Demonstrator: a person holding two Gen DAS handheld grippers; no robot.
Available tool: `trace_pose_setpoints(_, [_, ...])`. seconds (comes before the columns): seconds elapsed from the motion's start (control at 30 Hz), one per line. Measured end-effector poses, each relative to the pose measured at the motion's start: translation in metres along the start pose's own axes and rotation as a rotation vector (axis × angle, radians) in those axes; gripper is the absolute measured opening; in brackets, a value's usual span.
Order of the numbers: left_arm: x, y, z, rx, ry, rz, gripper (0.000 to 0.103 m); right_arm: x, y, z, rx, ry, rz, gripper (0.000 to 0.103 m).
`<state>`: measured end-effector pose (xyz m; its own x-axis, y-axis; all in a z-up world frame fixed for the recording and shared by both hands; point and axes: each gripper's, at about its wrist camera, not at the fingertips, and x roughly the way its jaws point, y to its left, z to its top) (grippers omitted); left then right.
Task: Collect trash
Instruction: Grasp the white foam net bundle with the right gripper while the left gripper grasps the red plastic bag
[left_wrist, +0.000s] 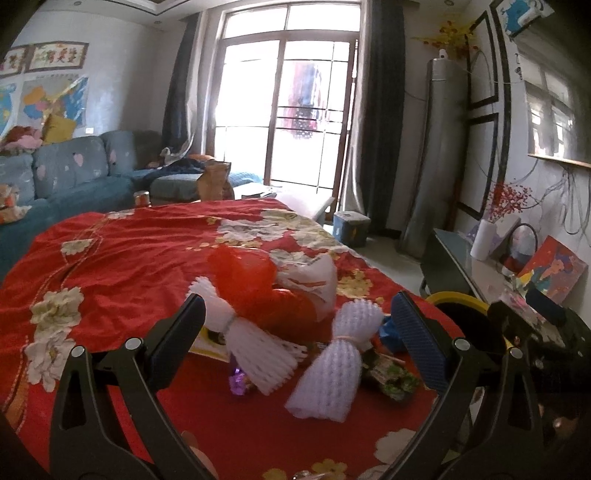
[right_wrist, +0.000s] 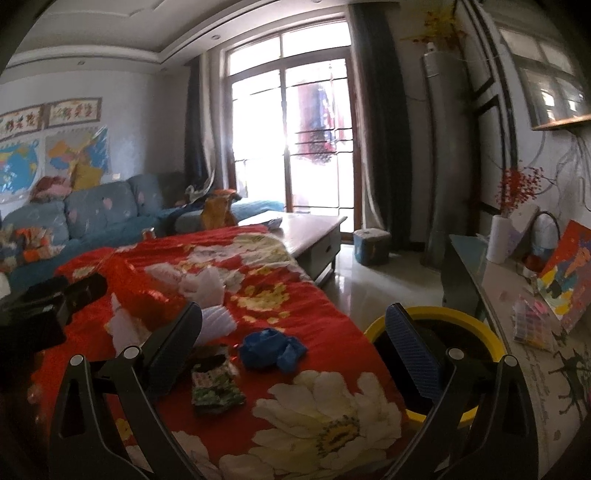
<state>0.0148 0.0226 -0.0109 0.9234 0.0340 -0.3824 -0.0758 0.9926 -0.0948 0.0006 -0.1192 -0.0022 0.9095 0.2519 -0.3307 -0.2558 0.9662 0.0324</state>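
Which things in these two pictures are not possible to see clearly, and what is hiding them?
- Purple wrapper, left wrist view: mostly under the white foam net; its kind is unclear.
- Yellow-rimmed bin, right wrist view: inside is dark, and the right gripper finger covers part; contents unknown.
- Green patterned wrapper, right wrist view: print too blurred to read.
- Red bag, left wrist view: foam nets hide its front.

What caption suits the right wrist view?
Open right gripper above blue crumpled trash on red floral cloth, beside yellow-rimmed bin.
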Motion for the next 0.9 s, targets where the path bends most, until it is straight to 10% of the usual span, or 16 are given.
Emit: trace_pose_setpoints(0.9, [0.041, 0.078, 0.023, -0.135, 0.082, 0.083, 0.092, 0.066, 0.068, 0.006, -0.044, 0.227, 0.246, 0.097])
